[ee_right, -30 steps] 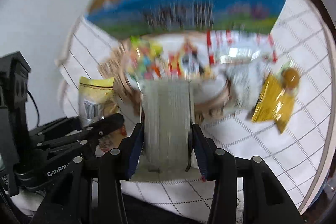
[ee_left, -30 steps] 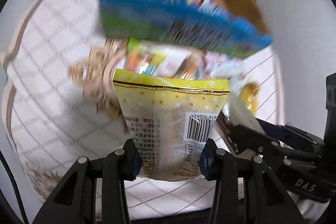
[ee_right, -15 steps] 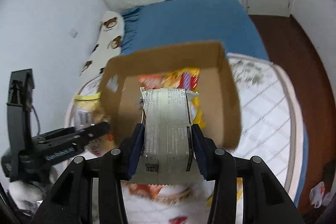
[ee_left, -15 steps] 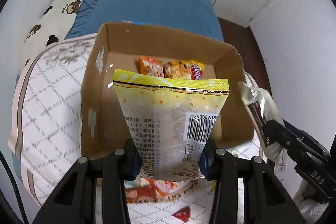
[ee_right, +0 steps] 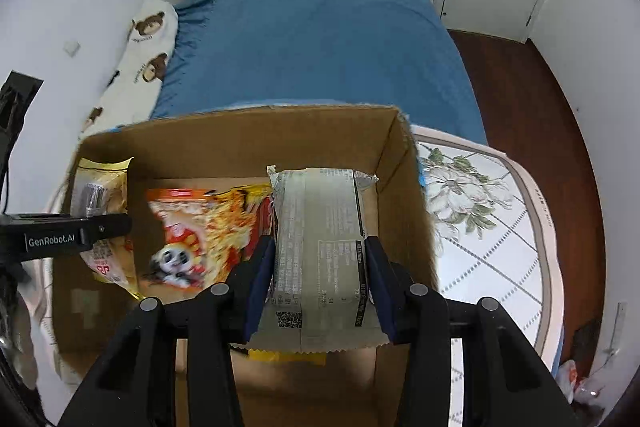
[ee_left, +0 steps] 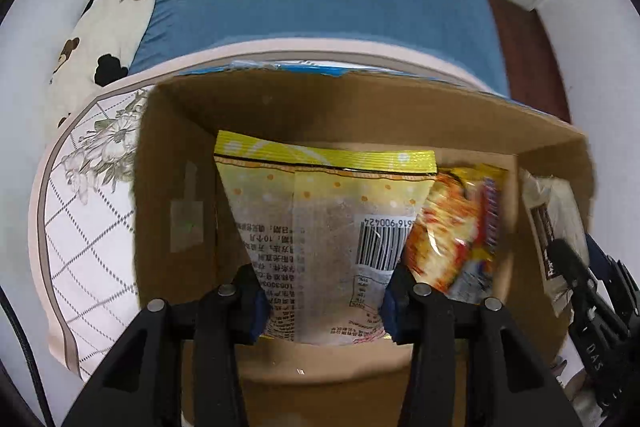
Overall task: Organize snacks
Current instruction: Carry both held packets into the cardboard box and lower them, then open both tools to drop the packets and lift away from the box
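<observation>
The left gripper (ee_left: 322,301) is clamping a yellow snack bag (ee_left: 320,223) and the right gripper (ee_right: 320,281) a grey wrapper (ee_right: 320,239), both hanging inside the cardboard box (ee_right: 240,135). Best lowering each before releasing, clear of the orange packet (ee_right: 200,227) toward 11 o'clock.

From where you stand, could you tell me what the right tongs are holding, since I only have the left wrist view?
Observer: The right tongs are shut on a grey-white wrapped bar, printed back toward the camera.
Operator: Thank you. Is it over the box yet?
Observer: Yes, it hangs inside the cardboard box, near the box's right wall.
Operator: What lies beside it in there?
Observer: An orange snack bag with a panda lies on the box floor, left of the bar.
Operator: And beyond the box's right wall?
Observer: A white quilted cover with a flower print.
</observation>
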